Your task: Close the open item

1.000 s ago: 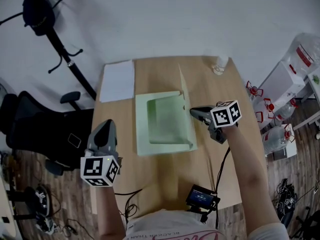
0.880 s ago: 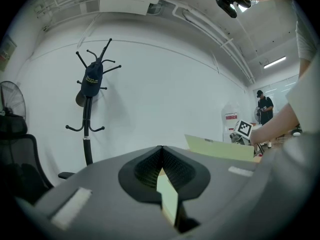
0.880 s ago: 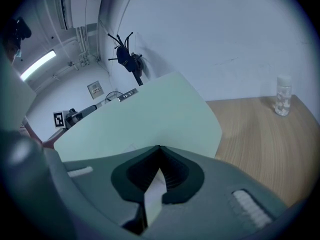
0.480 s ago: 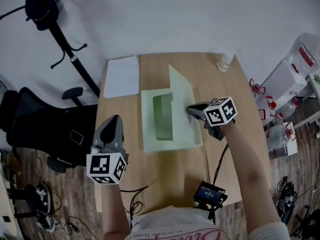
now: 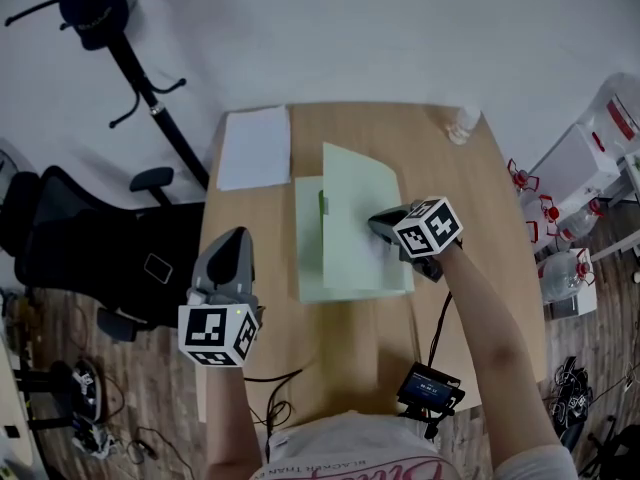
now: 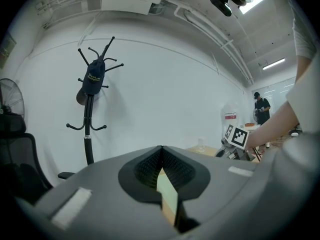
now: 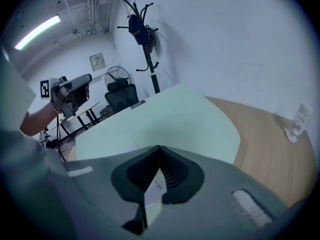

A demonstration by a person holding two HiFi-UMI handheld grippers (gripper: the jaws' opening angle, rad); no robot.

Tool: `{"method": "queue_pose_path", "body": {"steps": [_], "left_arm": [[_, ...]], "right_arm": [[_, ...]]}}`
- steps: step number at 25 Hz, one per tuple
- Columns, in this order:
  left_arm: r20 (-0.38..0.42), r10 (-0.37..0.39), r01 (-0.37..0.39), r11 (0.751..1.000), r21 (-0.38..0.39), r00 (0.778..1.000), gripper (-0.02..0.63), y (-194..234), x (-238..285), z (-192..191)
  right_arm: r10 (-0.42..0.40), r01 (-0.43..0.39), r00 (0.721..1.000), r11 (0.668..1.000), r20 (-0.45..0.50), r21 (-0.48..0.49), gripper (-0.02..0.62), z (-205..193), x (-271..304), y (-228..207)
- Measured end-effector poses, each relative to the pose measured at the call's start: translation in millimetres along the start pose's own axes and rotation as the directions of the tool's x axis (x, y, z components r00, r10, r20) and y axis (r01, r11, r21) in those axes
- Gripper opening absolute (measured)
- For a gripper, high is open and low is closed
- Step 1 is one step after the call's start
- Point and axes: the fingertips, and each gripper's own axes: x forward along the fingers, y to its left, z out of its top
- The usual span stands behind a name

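A pale green flat box [image 5: 306, 258] lies in the middle of the wooden table [image 5: 480, 228]. Its lid [image 5: 358, 223] leans low over the base, with a narrow dark gap still showing on the left side. My right gripper [image 5: 375, 223] is shut, its tip resting against the lid's right part. In the right gripper view the lid [image 7: 165, 119] spreads out just beyond the closed jaws of the right gripper [image 7: 159, 148]. My left gripper [image 5: 232, 243] is shut and holds nothing, at the table's left edge, apart from the box. The left gripper [image 6: 161, 148] points at the wall.
A white sheet [image 5: 254, 146] lies at the table's far left corner, and a small clear bottle [image 5: 460, 123] at the far right corner. A coat stand [image 5: 130, 58] and an office chair [image 5: 90, 248] stand to the left. A small screen device [image 5: 430, 388] hangs at the near edge.
The lid has swung from upright down to the left over the base, with the right gripper following it. The left gripper has hardly moved.
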Motion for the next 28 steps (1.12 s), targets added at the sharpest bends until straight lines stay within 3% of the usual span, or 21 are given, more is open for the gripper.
{"method": "queue_pose_path", "body": {"steps": [11, 20, 28], "left_arm": [[-0.01, -0.003, 0.003, 1.0, -0.004, 1.0, 0.014, 4.9, -1.6, -7.3], [-0.017, 0.001, -0.001, 1.0, -0.008, 1.0, 0.014, 11.7, -0.6, -11.5], [-0.022, 0.005, -0.006, 1.0, -0.016, 1.0, 0.014, 16.2, 0.0, -16.1]], "right_arm": [[-0.042, 0.036, 0.995, 0.997, -0.085, -0.062, 0.003, -4.5, 29.1, 7.9], [-0.101, 0.075, 0.984, 0.982, -0.148, -0.171, 0.003, -2.1, 55.7, 15.1], [-0.11, 0.08, 0.979, 0.982, -0.171, -0.173, 0.003, -0.2, 74.1, 19.4]]}}
